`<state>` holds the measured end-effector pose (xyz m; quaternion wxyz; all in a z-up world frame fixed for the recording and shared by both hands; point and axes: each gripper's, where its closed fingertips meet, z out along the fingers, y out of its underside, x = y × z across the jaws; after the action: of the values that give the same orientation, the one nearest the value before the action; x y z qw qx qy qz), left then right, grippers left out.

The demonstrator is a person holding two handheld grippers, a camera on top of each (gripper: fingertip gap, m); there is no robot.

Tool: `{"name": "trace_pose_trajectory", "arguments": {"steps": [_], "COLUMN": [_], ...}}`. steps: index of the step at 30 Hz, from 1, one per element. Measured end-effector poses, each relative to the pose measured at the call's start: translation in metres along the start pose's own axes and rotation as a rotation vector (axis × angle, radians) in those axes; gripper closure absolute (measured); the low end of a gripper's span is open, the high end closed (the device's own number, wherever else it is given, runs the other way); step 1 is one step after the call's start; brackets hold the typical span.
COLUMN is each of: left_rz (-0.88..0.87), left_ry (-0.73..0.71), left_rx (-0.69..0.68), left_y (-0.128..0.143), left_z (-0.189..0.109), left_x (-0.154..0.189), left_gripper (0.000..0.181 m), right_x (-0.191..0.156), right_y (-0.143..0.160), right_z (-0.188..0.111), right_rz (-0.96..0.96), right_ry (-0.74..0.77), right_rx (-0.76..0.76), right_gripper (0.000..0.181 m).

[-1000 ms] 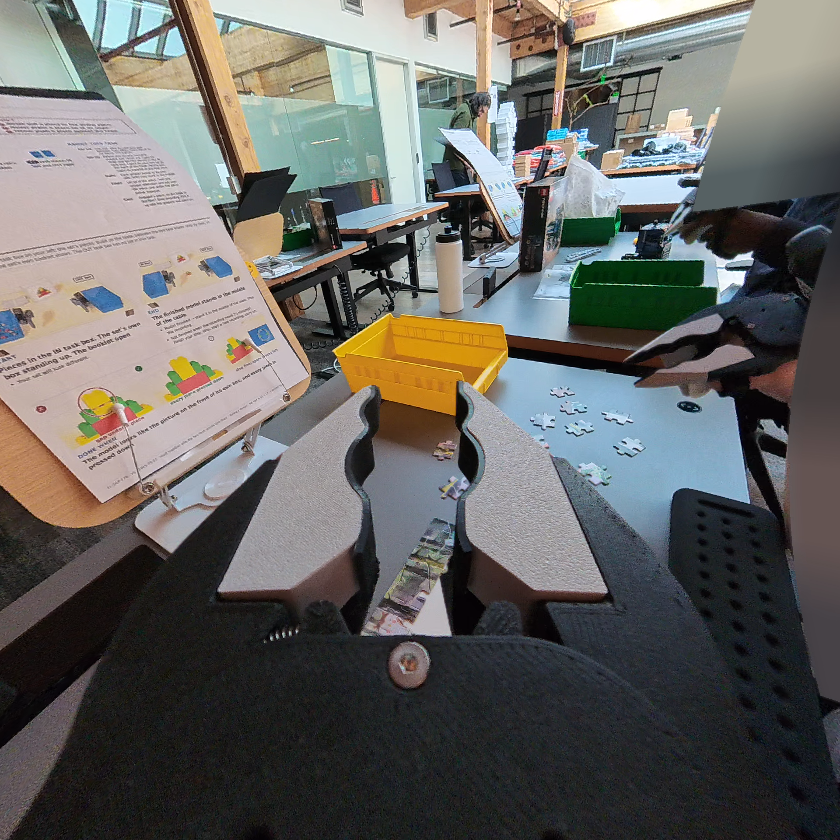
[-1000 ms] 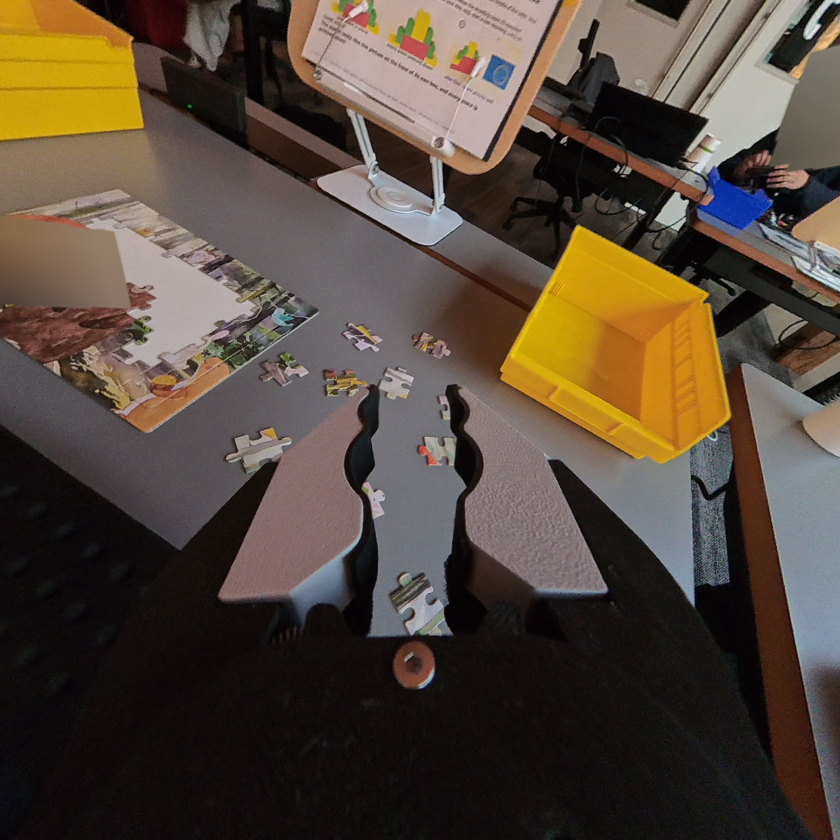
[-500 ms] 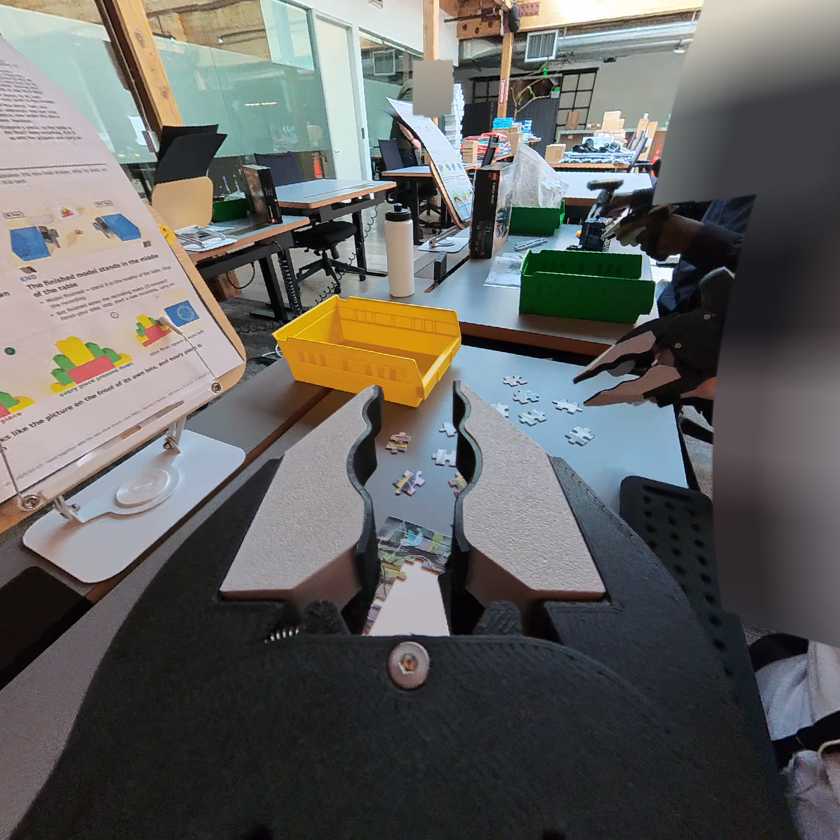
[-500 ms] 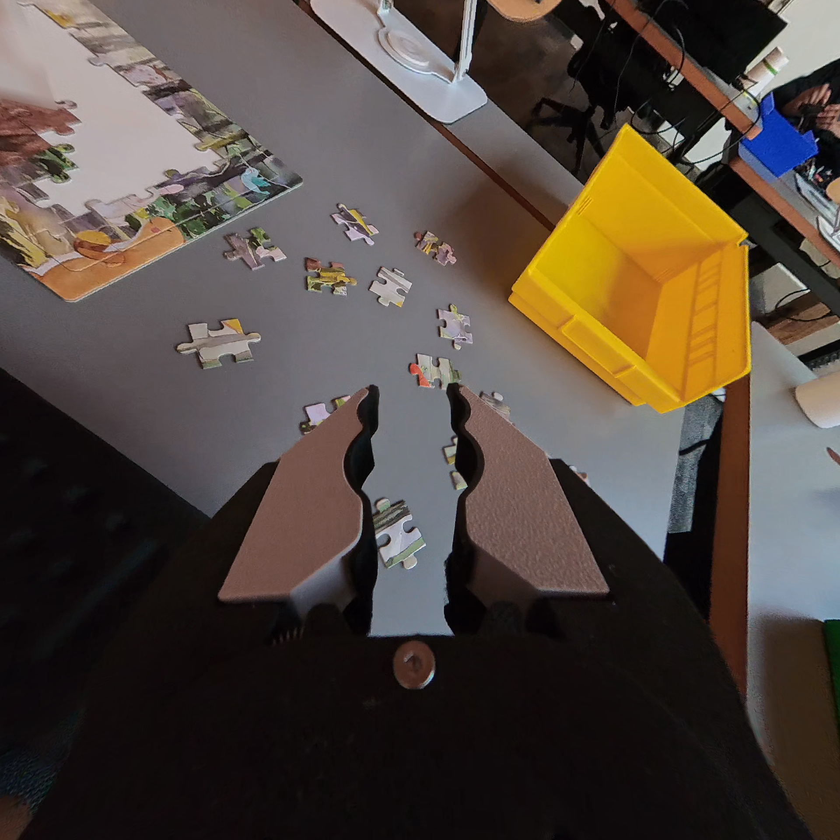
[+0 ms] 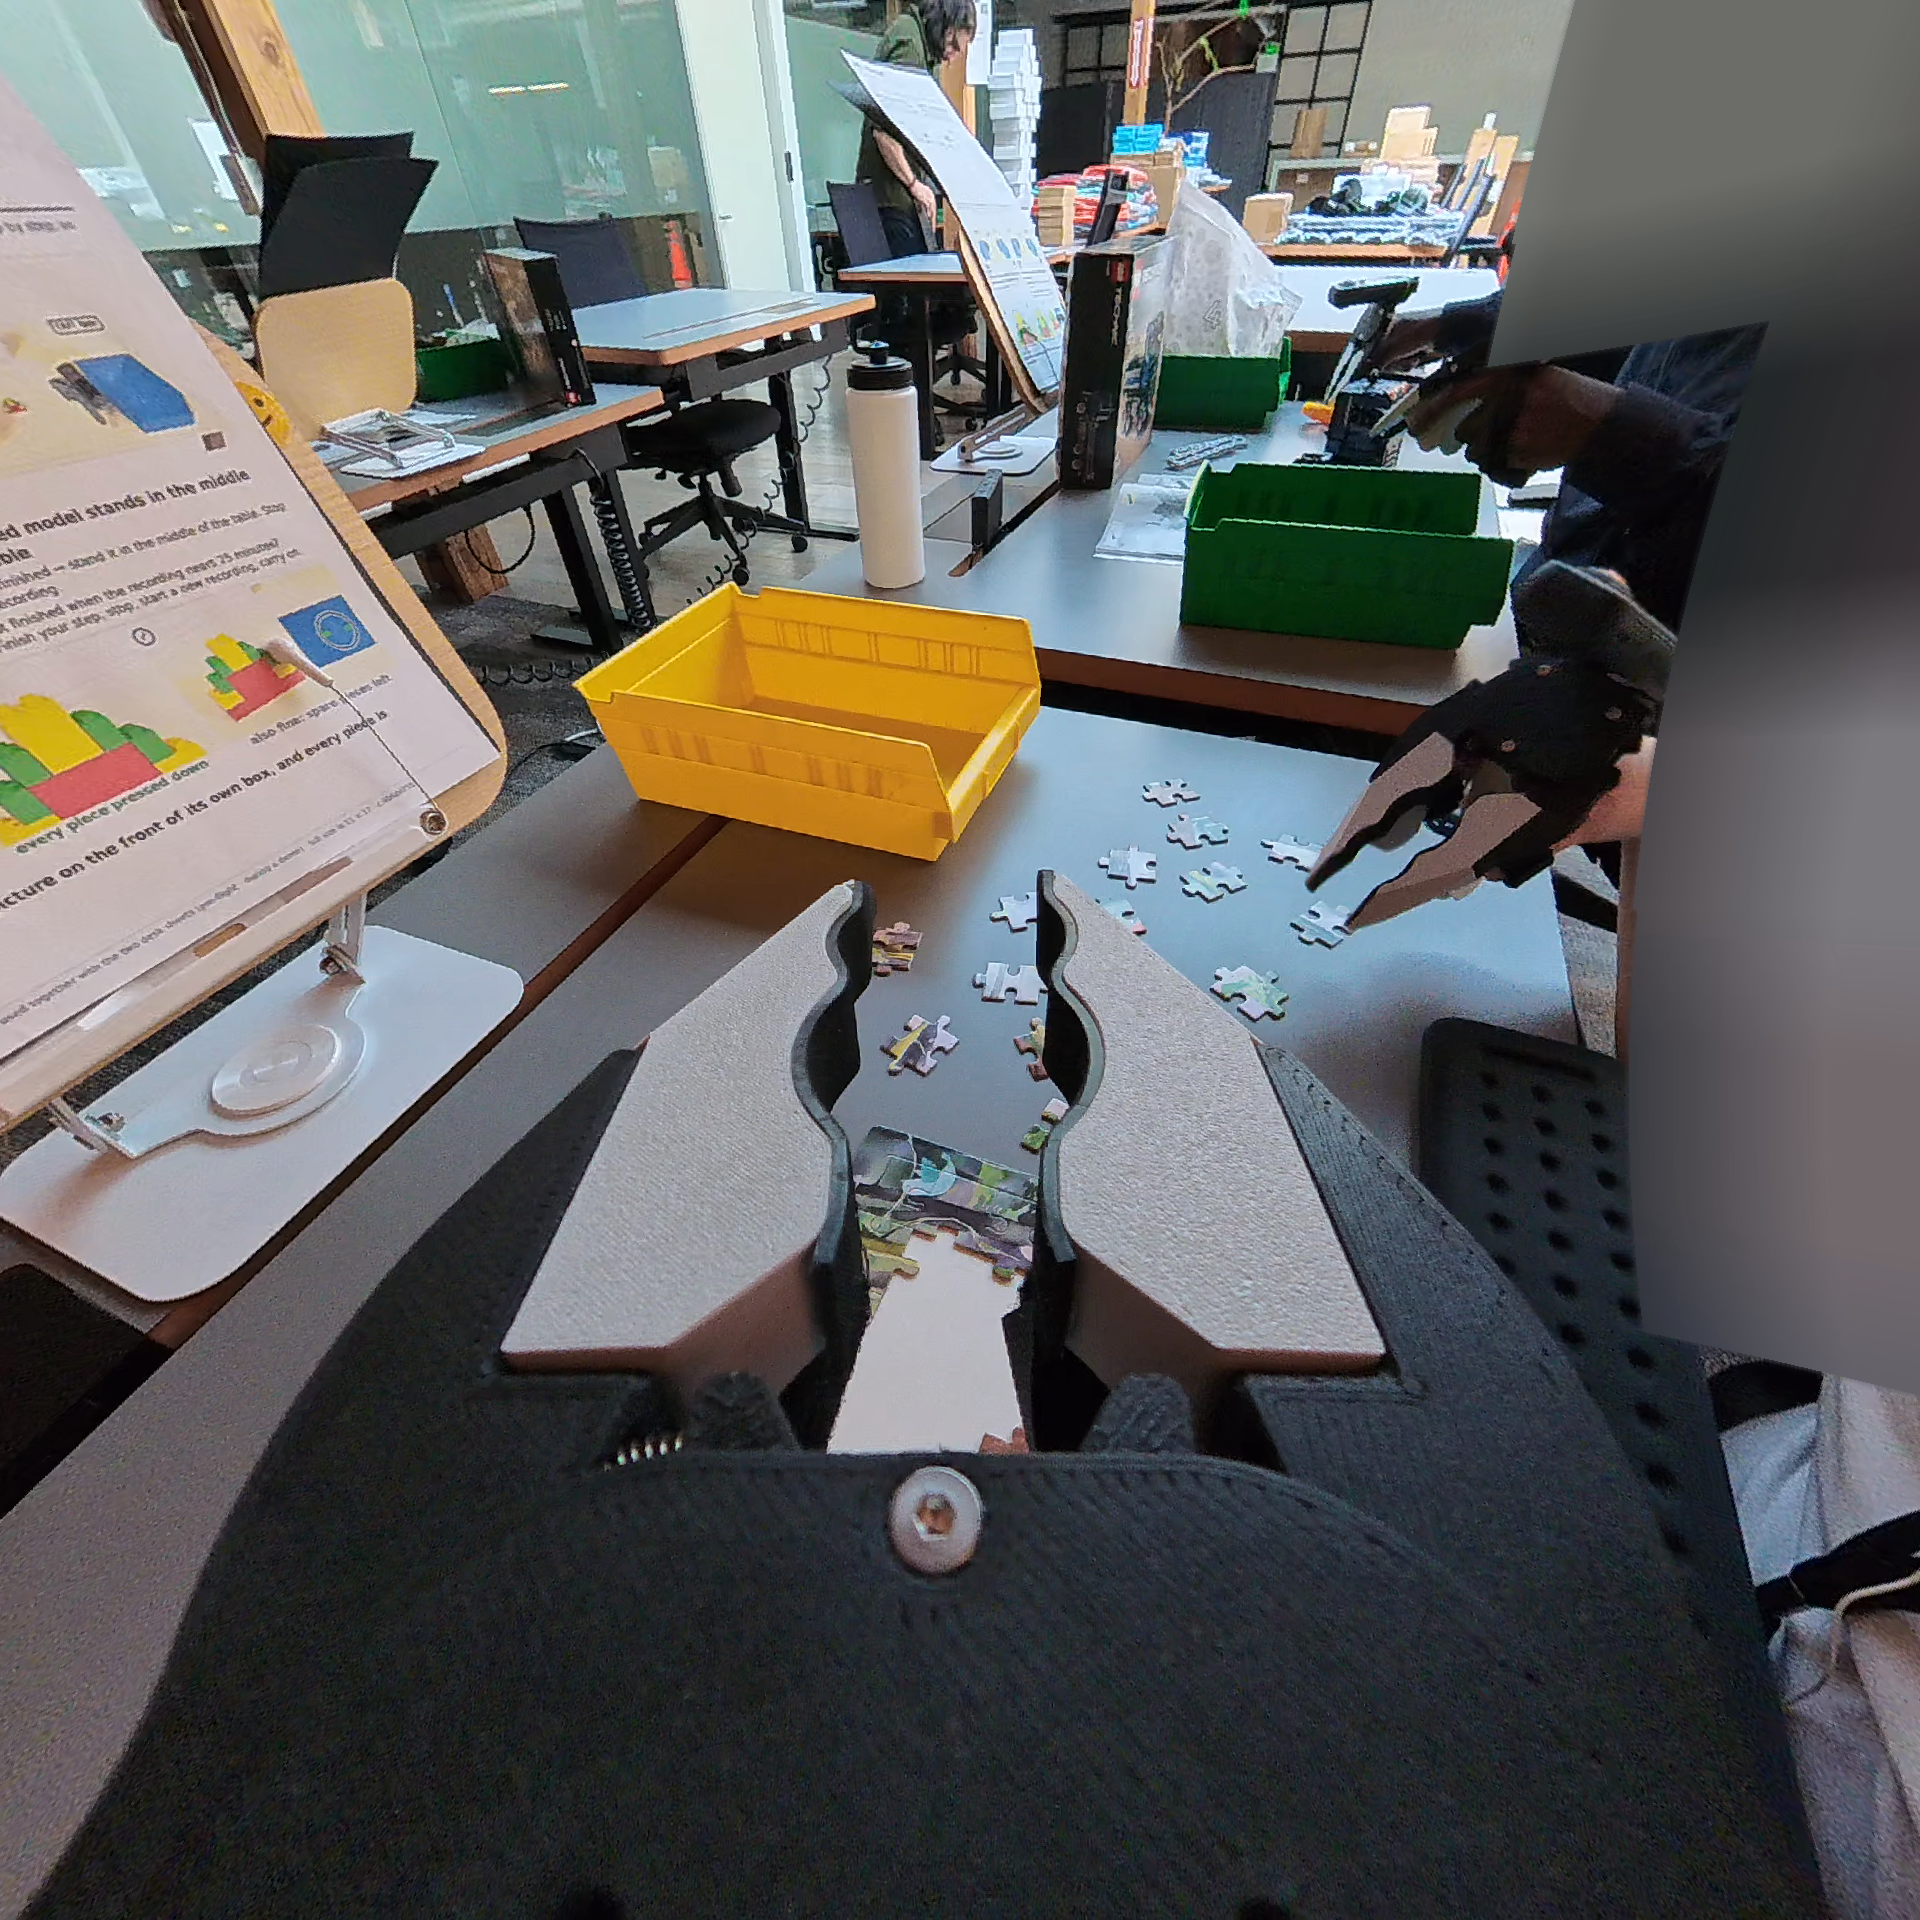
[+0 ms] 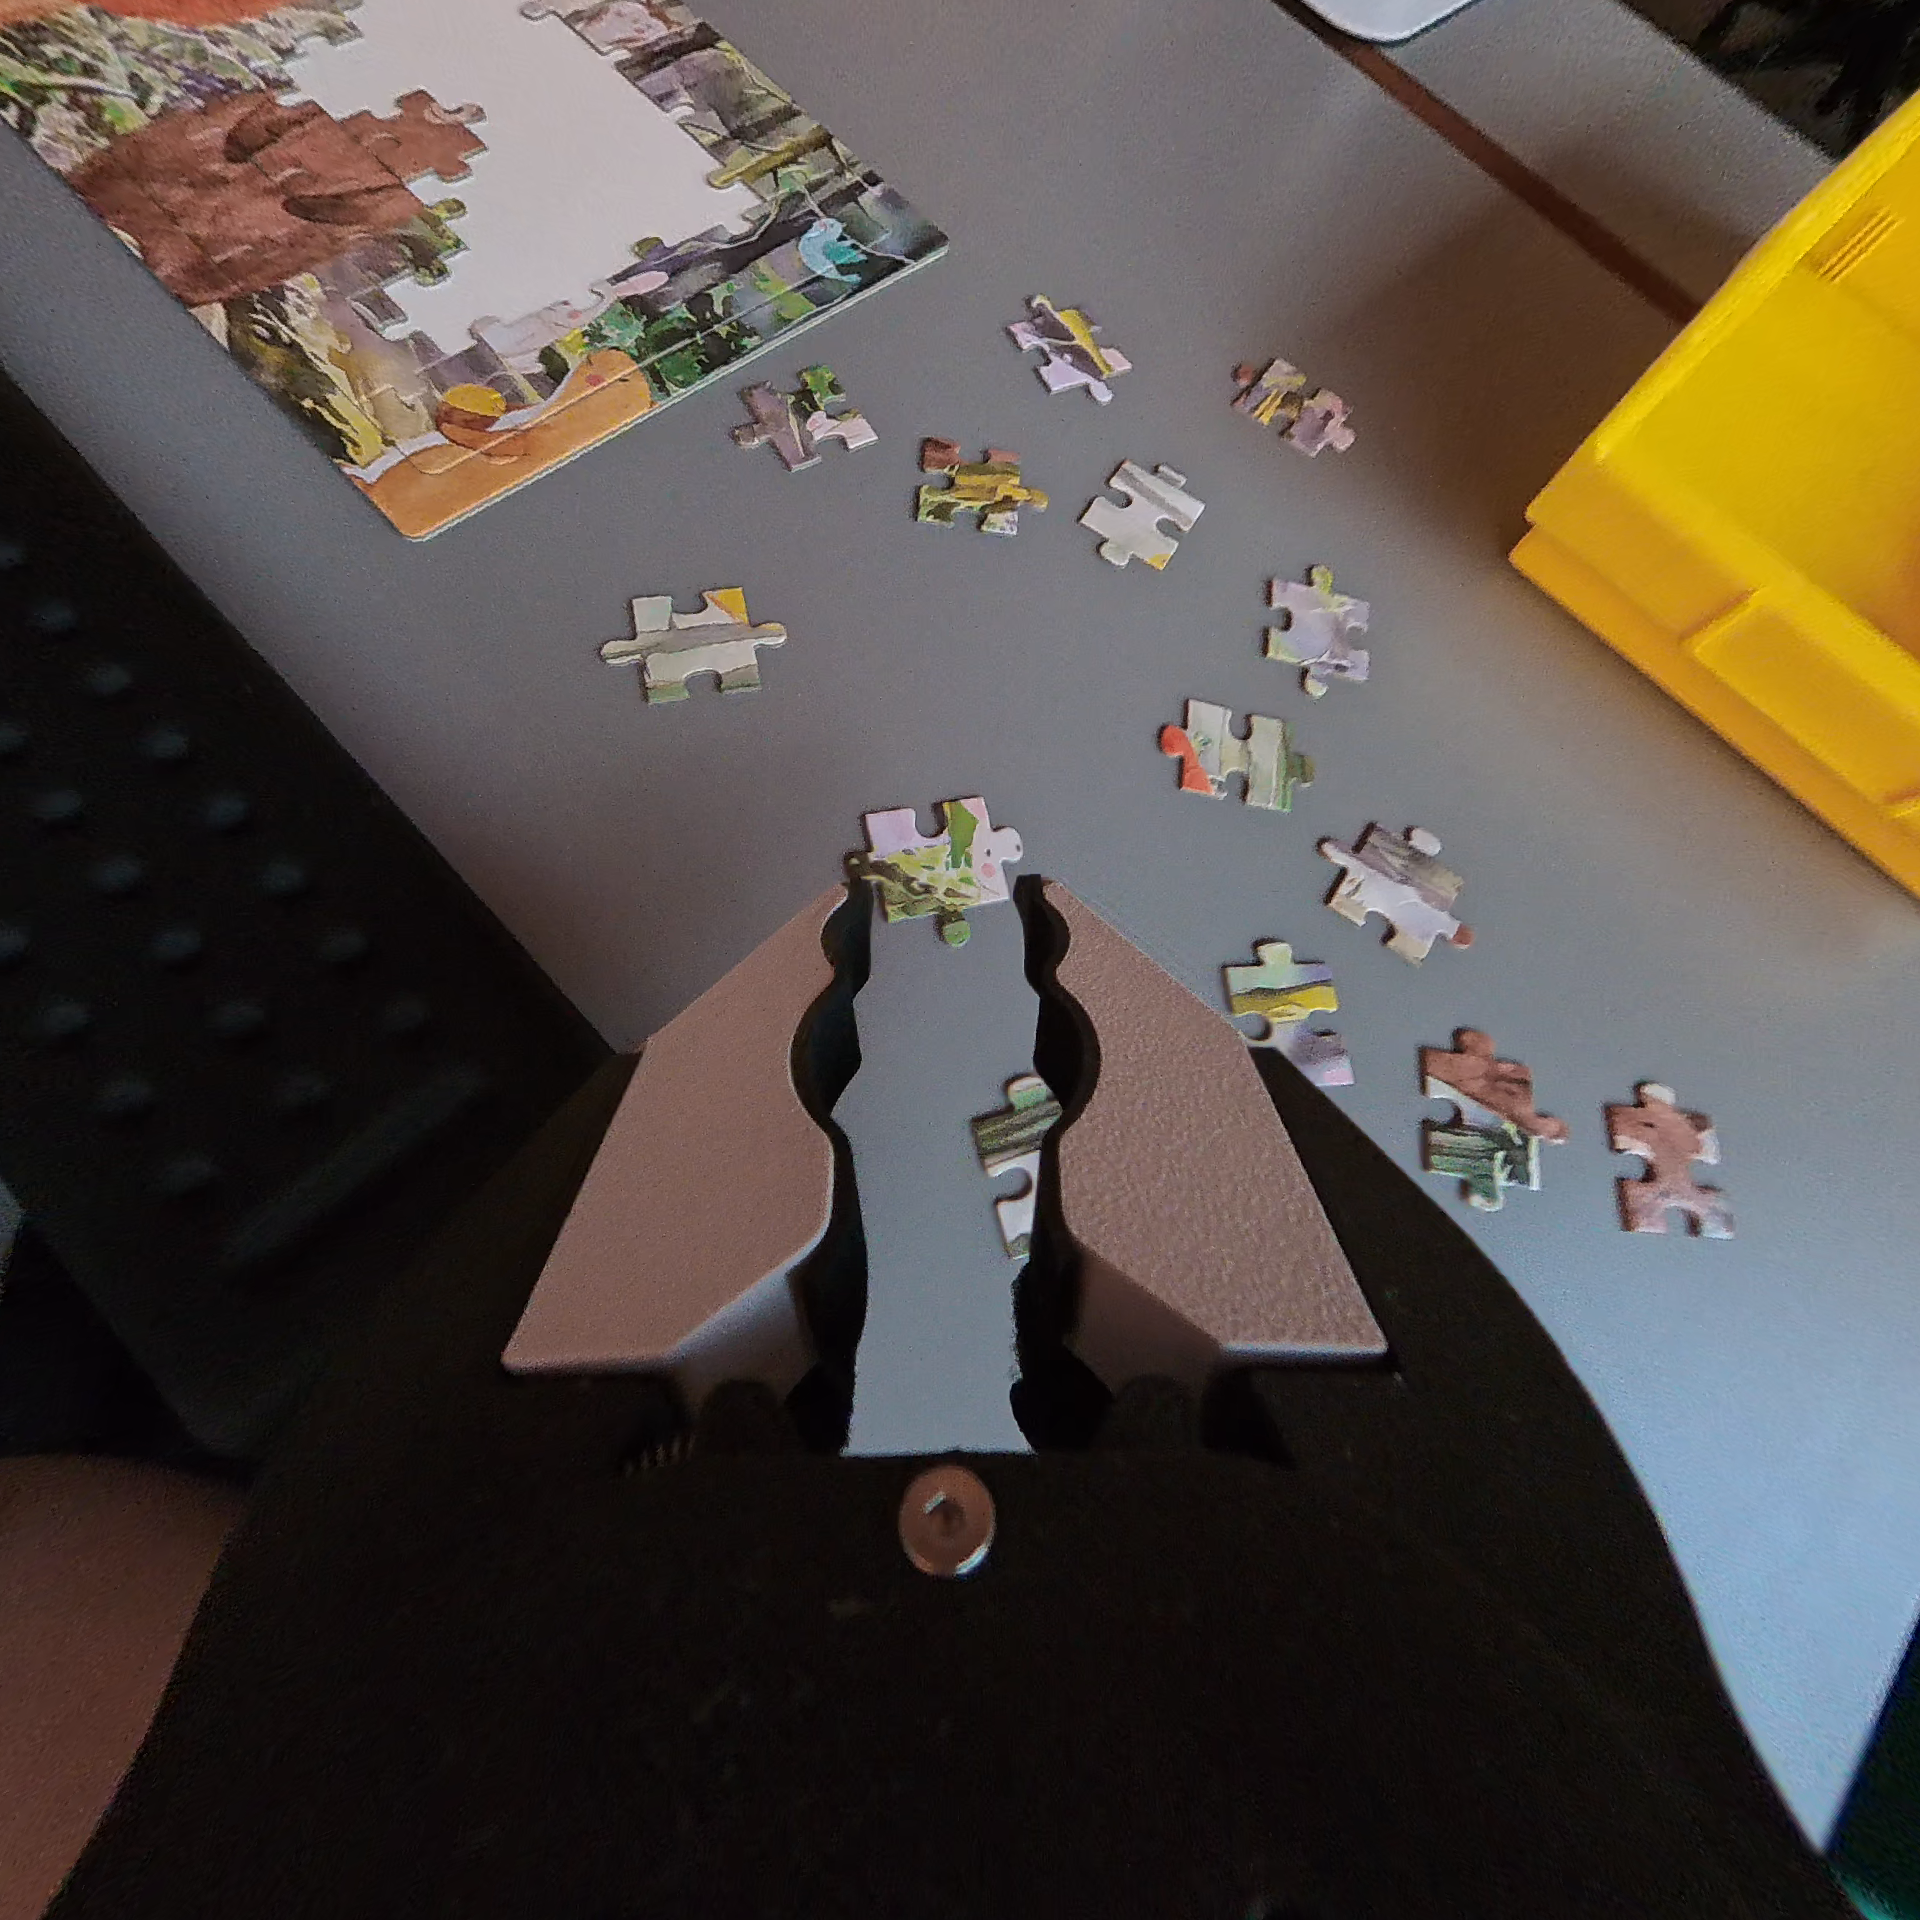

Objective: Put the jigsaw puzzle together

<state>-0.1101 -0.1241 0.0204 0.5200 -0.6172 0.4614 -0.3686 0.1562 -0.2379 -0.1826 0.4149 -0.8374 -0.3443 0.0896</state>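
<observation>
Reaching down over the grey table (image 6: 1039, 125), the right gripper (image 6: 940, 894) has its jaws parted and empty, their tips at either side of a loose piece (image 6: 940, 857) with pink and green on it. From here it looks like the pickup is about to happen. To do it well I would bring the tips down flat on the table so they straddle the piece, close on its two straight-ish sides rather than on a knob, and lift level, since a thin card piece can easily tip or skid away. A second piece (image 6: 1013, 1153) lies between the fingers nearer the base, so the tips should close only on the forward one.

The left gripper (image 5: 948, 904) hangs above the puzzle board (image 5: 940, 1195), jaws likewise apart, holding nothing; it could steady the board when the piece goes in.

The board sits at the far left in the right wrist view (image 6: 499, 260), its border and a brown patch filled, a large white gap in the middle.

Counting in that view: one board, fourteen loose pieces that I can make out on the table, and one yellow bin (image 6: 1766, 499) at the right edge. Some pieces may be hidden under the gripper.
</observation>
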Motion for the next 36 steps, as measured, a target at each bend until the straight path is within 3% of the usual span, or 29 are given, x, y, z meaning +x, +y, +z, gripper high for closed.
{"name": "trace_pose_trajectory", "arguments": {"steps": [3, 6, 10, 21, 24, 30, 36], "left_rz": [-0.004, -0.006, 0.004, 0.026, 0.021, 0.022, -0.029], "left_ry": [-0.001, -0.003, -0.006, -0.033, -0.036, -0.050, -0.050], "left_rx": [0.005, 0.014, 0.029, 0.071, 0.089, 0.114, 0.143], "left_y": [-0.001, -0.003, -0.008, -0.022, -0.026, -0.031, -0.036], "left_z": [-0.002, -0.004, -0.011, -0.035, -0.043, -0.054, -0.063], "left_x": [-0.002, -0.002, -0.001, -0.004, -0.005, -0.008, -0.011], "left_gripper": [0.152, 0.152, 0.152, 0.153, 0.153, 0.153, 0.155], "right_x": [-0.008, -0.028, -0.056, -0.072, -0.069, -0.069, -0.066], "right_y": [0.003, -0.011, -0.025, -0.013, -0.013, -0.014, -0.014], "right_z": [0.011, 0.034, 0.065, 0.096, 0.097, 0.097, 0.099], "right_rz": [0.020, -0.077, -0.181, -0.111, -0.082, -0.014, 0.371], "right_ry": [-0.074, -0.148, -0.251, -0.289, -0.240, -0.108, 0.125], "right_rx": [-0.017, -0.026, -0.047, -0.168, -0.198, -0.221, -0.223], "right_gripper": [0.151, 0.141, 0.140, 0.141, 0.151, 0.153, 0.152]}}
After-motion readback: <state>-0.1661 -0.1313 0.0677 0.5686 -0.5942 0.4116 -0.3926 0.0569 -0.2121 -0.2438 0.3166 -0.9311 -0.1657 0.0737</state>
